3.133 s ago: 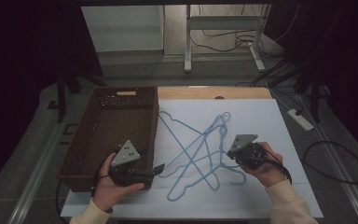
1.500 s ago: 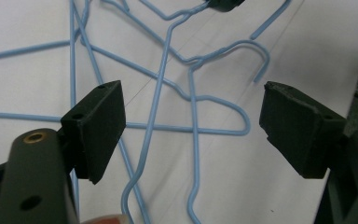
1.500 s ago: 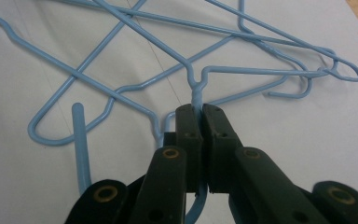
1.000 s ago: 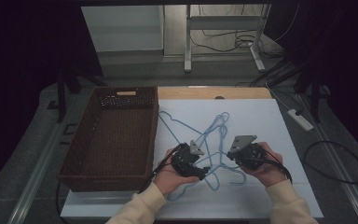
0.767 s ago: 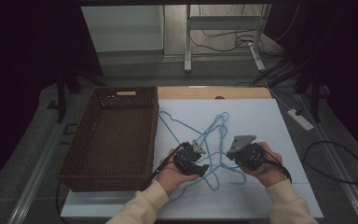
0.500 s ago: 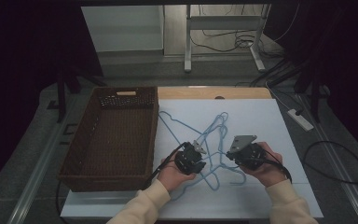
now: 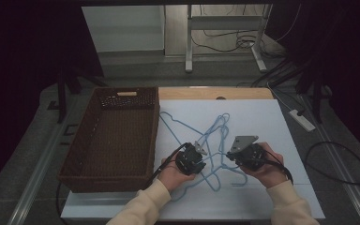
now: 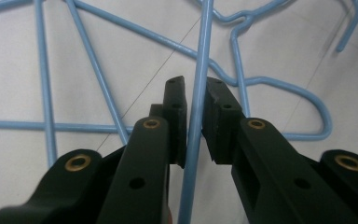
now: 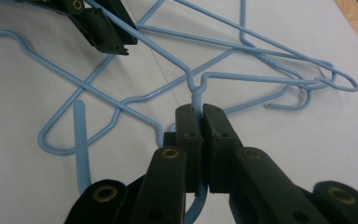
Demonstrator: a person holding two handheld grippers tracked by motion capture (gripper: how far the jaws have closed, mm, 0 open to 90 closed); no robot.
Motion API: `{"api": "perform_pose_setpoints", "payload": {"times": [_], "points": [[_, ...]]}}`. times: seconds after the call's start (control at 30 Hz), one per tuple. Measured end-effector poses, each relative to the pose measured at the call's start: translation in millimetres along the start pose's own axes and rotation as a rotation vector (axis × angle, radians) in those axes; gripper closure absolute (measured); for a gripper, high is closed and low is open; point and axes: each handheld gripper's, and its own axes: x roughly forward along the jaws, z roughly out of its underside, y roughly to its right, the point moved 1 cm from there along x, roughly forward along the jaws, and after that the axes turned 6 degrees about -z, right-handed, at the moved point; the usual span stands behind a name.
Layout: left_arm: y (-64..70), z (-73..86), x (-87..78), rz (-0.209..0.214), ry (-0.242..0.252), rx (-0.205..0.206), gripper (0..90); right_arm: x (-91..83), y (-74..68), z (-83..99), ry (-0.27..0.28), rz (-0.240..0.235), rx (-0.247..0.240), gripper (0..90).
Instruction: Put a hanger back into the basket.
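Your right tool (image 9: 200, 109) clamps a blue hanger's (image 9: 177, 60) neck right of the basket (image 7: 112, 136); your left tool (image 8: 195, 93), narrow, straddles its wire.

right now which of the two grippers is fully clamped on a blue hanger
The right gripper: its jaws are shut on a hanger's twisted neck, while the left gripper only straddles a wire.

Both forearms entered from the bottom edge, left gripper (image 7: 198, 151) held with jaws slightly parted, right gripper (image 7: 232, 157) with jaws pressed together, hands near each other.
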Motion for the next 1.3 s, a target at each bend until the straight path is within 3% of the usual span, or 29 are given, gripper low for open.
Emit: {"api": "perform_pose_setpoints", "payload": {"times": [0.23, 0.4, 0.63, 0.7, 0.83, 0.97, 1.13, 1.3], "points": [[0.6, 0.4, 1.3, 0.008, -0.002, 0.015, 84.6, -0.2, 0.3, 0.1, 0.008, 0.0, 0.003, 85.8], [1.0, 0.6, -0.8, -0.002, 0.026, 0.041, 85.4, -0.9, 1.4, 1.8, 0.028, 0.002, 0.018, 85.1], [3.9, 0.6, -2.7, -0.011, 0.056, 0.064, 85.9, -7.5, 6.0, 2.9, 0.137, 0.016, 0.076, 78.8], [3.5, 0.6, -3.5, -0.013, 0.062, 0.063, 85.9, -10.7, 8.3, 3.3, 0.179, 0.05, 0.119, 66.2], [2.2, 1.2, -5.8, -0.021, 0.07, 0.064, 86.0, -22.5, 17.6, 8.0, 0.319, 0.103, 0.222, 48.7], [1.7, 1.9, -7.4, -0.031, 0.079, 0.058, 86.0, -39.1, 28.8, 20.1, 0.461, 0.146, 0.357, 43.8], [0.4, 2.8, -12.4, -0.055, 0.108, 0.044, 86.1, -50.3, 36.7, 38.1, 0.507, 0.164, 0.43, 40.8], [-1.3, 2.7, -19.2, -0.085, 0.142, 0.039, 86.2, -52.3, 34.3, 59.3, 0.503, 0.156, 0.442, 39.7]]}}
